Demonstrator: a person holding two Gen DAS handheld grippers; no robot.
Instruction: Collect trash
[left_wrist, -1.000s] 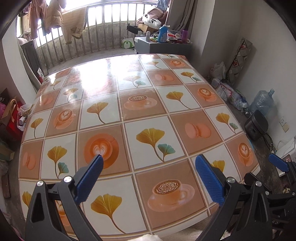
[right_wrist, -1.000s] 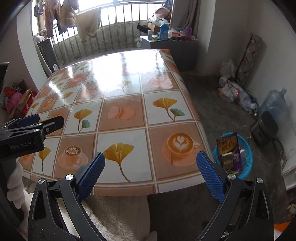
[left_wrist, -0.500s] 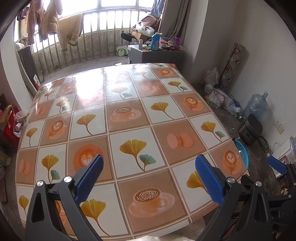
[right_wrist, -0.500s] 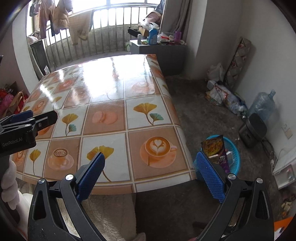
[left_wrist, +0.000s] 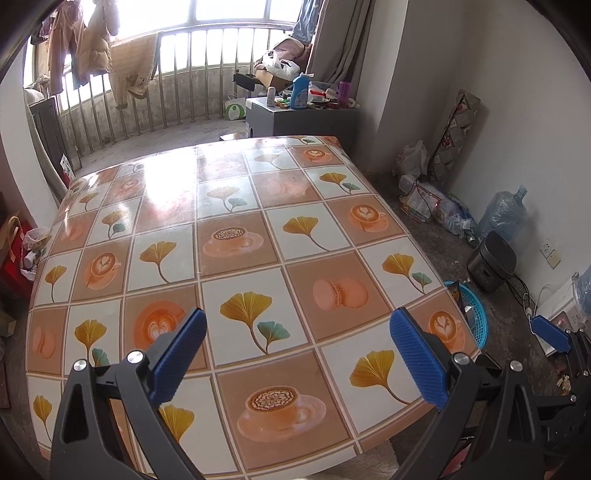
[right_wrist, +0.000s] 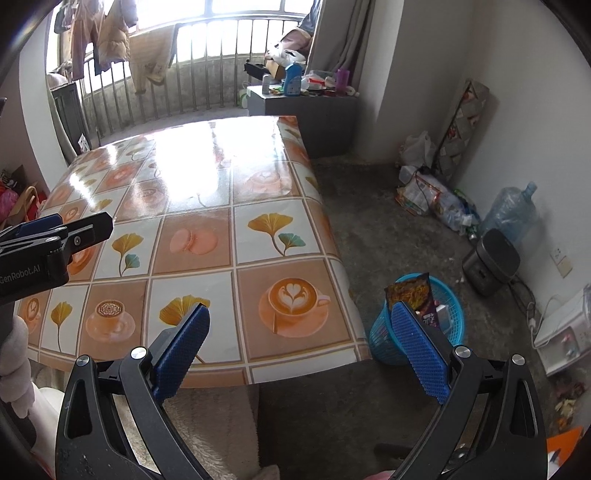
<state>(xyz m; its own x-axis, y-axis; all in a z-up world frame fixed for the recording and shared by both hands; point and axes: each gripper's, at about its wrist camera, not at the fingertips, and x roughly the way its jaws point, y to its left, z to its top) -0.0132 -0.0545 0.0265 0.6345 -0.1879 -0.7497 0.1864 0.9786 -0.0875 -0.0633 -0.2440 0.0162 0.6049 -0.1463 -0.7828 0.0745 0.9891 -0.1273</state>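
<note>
A blue plastic basket (right_wrist: 448, 325) stands on the floor beside the table's near right corner, with a snack wrapper (right_wrist: 412, 293) and other packets sticking out of it. Only the basket's rim (left_wrist: 474, 314) shows past the table edge in the left wrist view. My left gripper (left_wrist: 299, 354) is open over the near part of the table with nothing between its blue pads. My right gripper (right_wrist: 301, 345) is open too, held off the table's near right corner, its right pad in front of the basket. The table top (left_wrist: 236, 229) carries no loose trash that I can see.
The table has a glossy cloth with coffee cups and leaves. On the floor at the right lie bags (right_wrist: 428, 199), a water bottle (right_wrist: 511, 214) and a black cooker (right_wrist: 491, 262). A grey cabinet (left_wrist: 295, 118) with bottles stands behind the table. A white fluffy sleeve (right_wrist: 16, 350) shows at the left.
Both grippers have pulled back and up from the table, so more of the table top and floor shows. The blue basket has come further into view. Both stay open.
</note>
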